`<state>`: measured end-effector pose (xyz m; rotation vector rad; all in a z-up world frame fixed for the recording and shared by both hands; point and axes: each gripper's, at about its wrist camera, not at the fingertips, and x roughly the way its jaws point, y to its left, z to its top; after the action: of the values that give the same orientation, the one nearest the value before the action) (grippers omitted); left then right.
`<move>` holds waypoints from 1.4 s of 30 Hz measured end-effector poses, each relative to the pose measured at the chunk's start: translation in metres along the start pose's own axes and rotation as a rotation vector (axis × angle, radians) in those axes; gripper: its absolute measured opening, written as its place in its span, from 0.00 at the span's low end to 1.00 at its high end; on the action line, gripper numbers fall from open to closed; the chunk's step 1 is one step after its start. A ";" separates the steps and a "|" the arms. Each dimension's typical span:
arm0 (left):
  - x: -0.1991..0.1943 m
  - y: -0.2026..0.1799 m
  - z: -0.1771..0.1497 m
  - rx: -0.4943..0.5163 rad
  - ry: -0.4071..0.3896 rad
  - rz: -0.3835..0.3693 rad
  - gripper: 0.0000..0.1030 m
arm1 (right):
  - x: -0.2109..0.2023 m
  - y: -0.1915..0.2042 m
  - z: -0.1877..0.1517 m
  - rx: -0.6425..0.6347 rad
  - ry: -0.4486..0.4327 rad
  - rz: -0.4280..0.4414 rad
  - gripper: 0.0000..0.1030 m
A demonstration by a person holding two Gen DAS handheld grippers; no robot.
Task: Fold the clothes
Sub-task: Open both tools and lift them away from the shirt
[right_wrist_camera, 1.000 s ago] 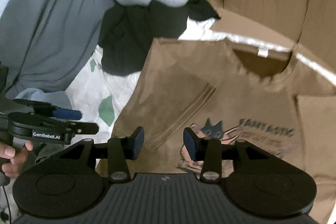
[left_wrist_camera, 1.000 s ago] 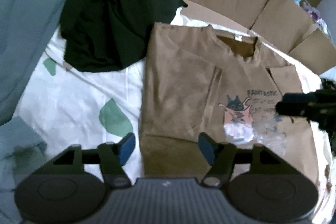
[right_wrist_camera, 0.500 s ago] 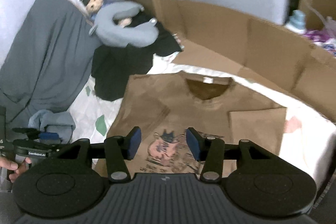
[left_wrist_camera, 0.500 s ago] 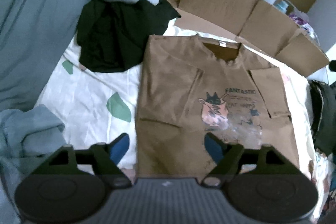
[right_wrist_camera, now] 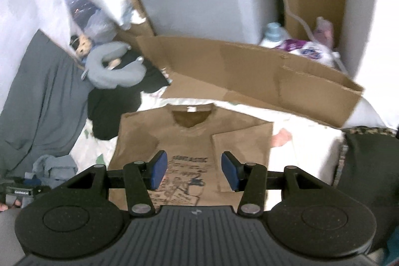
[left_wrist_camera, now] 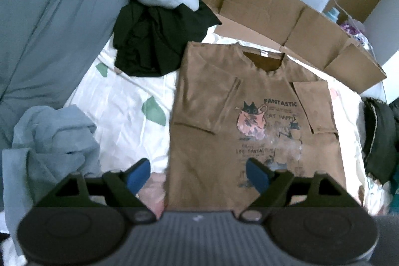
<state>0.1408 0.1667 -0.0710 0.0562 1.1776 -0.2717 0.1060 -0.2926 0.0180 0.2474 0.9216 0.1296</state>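
- A bed with a white sheet [left_wrist_camera: 124,101] carries everything; flattened cardboard [left_wrist_camera: 274,16] runs along the upper frame, against a pale wall.
- The brown T-shirt [left_wrist_camera: 204,153] lies flat in the centre of my left view, print up, both sleeves folded in onto the chest, collar toward the top of the frame, hem toward me.
- Its long axis runs straight away from both claws, bottom to top of the frame.
- My left claw [left_wrist_camera: 198,175] hangs over the hem's lower left, spread wide, pinching nothing; I judge it the nearer one.
- My right claw [right_wrist_camera: 192,170] sits higher and further back, also spread and empty.
- A black garment [left_wrist_camera: 154,41] is bunched at upper left, a blue-grey one [left_wrist_camera: 52,141] at lower left.
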 end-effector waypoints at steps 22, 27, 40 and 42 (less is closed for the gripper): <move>-0.036 0.022 -0.053 -0.019 -0.058 -0.016 0.84 | -0.118 -0.106 -0.054 -0.037 0.047 -0.128 0.54; -0.035 0.036 -0.072 -0.065 -0.043 -0.003 0.84 | -0.128 -0.113 -0.076 -0.055 0.049 -0.109 0.54; -0.012 0.065 -0.109 -0.119 -0.021 -0.008 0.84 | -0.102 -0.127 -0.185 0.056 0.044 -0.085 0.57; -0.006 0.065 -0.113 -0.119 -0.012 -0.003 0.84 | -0.095 -0.129 -0.202 0.079 0.043 -0.081 0.57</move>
<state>0.0526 0.2513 -0.1155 -0.0519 1.1800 -0.2041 -0.1121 -0.4065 -0.0600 0.2812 0.9796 0.0236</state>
